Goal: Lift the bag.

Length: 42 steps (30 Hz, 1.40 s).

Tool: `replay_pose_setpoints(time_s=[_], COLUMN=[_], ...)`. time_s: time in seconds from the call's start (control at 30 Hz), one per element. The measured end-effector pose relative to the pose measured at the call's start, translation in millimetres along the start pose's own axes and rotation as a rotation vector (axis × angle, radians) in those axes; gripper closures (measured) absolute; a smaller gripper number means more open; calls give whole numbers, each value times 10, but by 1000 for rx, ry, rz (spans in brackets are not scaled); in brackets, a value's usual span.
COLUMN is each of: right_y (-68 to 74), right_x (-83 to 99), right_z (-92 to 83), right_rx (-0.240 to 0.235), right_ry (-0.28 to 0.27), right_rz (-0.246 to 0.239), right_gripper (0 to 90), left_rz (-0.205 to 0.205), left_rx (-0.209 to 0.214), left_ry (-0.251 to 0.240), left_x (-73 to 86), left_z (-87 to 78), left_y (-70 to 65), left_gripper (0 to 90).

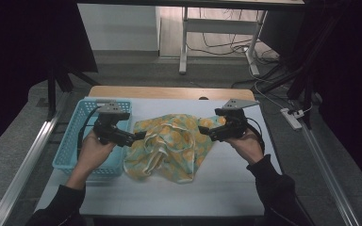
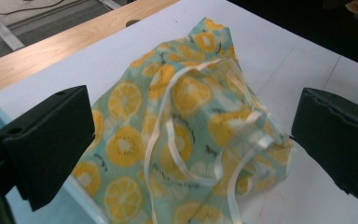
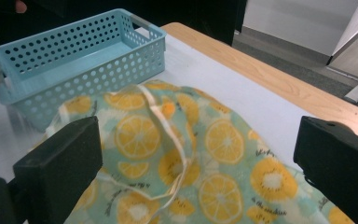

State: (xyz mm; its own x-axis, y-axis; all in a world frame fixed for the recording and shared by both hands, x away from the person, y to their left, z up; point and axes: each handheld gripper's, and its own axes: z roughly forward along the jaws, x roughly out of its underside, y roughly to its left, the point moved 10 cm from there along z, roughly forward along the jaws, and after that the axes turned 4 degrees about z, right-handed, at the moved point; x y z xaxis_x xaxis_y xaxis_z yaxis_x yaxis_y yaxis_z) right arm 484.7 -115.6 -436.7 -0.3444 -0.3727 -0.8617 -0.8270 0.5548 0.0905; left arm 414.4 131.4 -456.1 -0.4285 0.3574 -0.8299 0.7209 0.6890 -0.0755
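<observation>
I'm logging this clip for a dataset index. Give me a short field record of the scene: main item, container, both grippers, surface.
main item: lemon-print cloth, crumpled, with pale ribbon ties
container: blue perforated basket, left of the cloth
left gripper: open, at the cloth's left edge
right gripper: open, at the cloth's right edge
surface: white table

Only lettering in sight: small dark script printed between the lemon slices on the cloth (image 3: 223, 154). Too small and blurred in the right gripper view to make out any word; same in the left gripper view. No other labels, brands, numbers or signs legible.
</observation>
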Motion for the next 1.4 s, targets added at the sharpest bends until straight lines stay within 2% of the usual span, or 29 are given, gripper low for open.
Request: replay_pose_setpoints(time_s=[0.3, 0.47, 0.8, 1.0, 1.23, 1.4], right_y=[71, 89, 144, 178, 244, 267], right_x=[285, 457, 791, 981, 1283, 1515], right_z=[-101, -172, -366, -493, -649, -739], right_rx=[-4, 0, 30, 55, 78, 100], right_ry=[14, 14, 27, 32, 56, 70], right_rz=[12, 26, 40, 54, 69, 93], right_gripper=[13, 8, 2, 2, 2, 2], left_rz=[-30, -32, -55, -91, -123, -138], left_rx=[-17, -30, -76, -103, -124, -159], left_ry=[-13, -5, 9, -4, 12, 9], left_x=[293, 464, 848, 1063, 1358, 1540], left_z=[-160, -244, -391, -491, -570, -667], left_y=[-93, -162, -278, -316, -393, -448], left_gripper=[0, 0, 0, 0, 0, 0])
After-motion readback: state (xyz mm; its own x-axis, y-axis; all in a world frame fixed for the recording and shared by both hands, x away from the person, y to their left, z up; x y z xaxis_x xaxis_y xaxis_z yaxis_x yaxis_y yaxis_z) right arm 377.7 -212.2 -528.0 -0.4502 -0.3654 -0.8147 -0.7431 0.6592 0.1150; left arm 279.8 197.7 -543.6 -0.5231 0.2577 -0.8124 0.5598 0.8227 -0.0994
